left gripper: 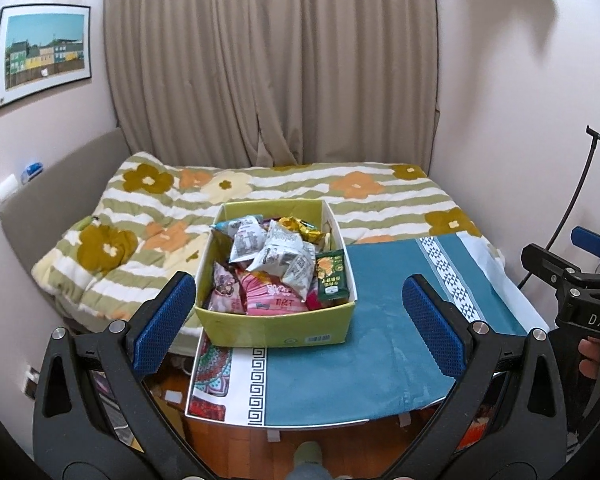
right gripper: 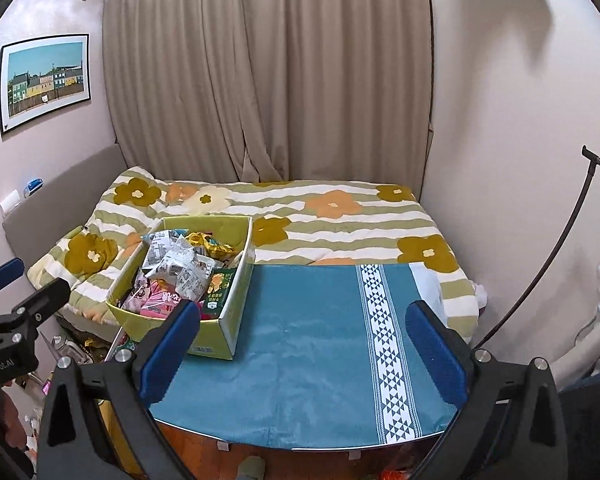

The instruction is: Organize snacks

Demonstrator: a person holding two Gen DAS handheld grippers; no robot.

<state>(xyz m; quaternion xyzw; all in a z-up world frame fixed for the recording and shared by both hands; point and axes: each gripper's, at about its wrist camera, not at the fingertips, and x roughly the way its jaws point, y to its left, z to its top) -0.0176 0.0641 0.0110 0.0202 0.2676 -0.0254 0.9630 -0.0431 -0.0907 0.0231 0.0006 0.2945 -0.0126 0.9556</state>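
Note:
A yellow-green cardboard box (left gripper: 268,330) stands at the left of a small table covered with a teal cloth (left gripper: 380,344). It is heaped with snack packets: grey-white ones (left gripper: 276,254), pink ones (left gripper: 268,298), a green one (left gripper: 331,274) and a gold one (left gripper: 300,228). My left gripper (left gripper: 300,312) is open and empty, held back from the box with its jaws spread wide. The box also shows in the right wrist view (right gripper: 224,320). My right gripper (right gripper: 300,340) is open and empty over the teal cloth (right gripper: 308,360), to the right of the box.
Behind the table lies a bed with a flowered striped quilt (left gripper: 260,188), beige curtains (left gripper: 272,60) beyond. A black stand (right gripper: 560,248) leans at the right wall. Clutter lies on the floor left of the table (right gripper: 84,348). The wooden floor shows below the table edge.

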